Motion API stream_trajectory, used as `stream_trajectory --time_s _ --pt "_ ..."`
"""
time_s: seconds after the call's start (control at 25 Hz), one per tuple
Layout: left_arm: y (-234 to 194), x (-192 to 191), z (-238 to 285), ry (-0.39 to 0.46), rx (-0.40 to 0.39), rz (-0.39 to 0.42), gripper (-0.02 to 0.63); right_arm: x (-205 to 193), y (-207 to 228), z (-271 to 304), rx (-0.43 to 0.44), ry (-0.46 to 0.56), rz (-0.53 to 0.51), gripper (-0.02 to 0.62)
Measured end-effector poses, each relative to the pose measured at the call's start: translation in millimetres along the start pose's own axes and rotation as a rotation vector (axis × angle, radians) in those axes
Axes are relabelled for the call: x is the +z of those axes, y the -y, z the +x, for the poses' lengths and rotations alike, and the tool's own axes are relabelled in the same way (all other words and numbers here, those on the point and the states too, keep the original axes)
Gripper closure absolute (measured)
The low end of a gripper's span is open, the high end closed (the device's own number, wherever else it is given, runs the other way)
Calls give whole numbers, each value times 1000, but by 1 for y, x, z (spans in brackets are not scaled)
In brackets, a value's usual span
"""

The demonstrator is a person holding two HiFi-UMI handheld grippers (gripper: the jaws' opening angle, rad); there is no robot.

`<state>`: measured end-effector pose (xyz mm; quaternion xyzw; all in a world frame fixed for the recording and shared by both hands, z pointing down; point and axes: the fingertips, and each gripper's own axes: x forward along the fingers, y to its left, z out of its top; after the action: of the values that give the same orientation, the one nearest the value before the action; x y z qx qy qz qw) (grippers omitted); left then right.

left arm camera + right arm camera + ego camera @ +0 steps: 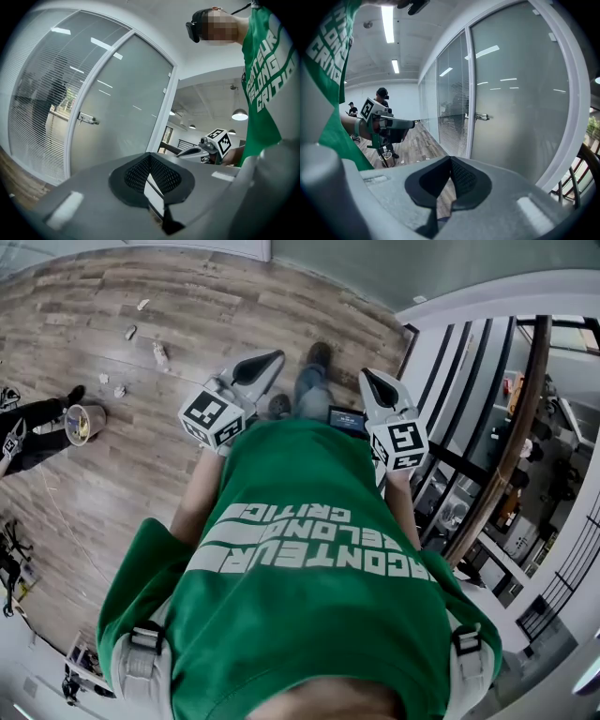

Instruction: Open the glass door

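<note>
Left tool [150,158] and right tool [449,162] are both pressed together, empty. The door [525,89] stands ahead of them, well apart: probably heavy, stiff, slick and breakable, so take its handle [482,116].

I count 2 grippers: left gripper [269,360] & right gripper [372,382], w/ 2 marker cubes [211,415]. 1 glass door [520,93], 1 handle [482,116]. 2 other ppl [382,96] in bkgd. 1 bucket [82,423]. 2 strip lights [387,18].
</note>
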<state>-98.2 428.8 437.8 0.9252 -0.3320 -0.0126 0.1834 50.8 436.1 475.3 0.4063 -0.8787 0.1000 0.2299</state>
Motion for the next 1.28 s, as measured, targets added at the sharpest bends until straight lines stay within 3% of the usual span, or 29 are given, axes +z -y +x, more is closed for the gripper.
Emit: stream_trajectory --time_s 0.6,1.28 --pt "-33 7 48 -25 12 -17 591 6 46 39 30 -20 15 603" --pt "-105 46 121 -31 90 -24 591 41 140 104 78 -42 6 603"
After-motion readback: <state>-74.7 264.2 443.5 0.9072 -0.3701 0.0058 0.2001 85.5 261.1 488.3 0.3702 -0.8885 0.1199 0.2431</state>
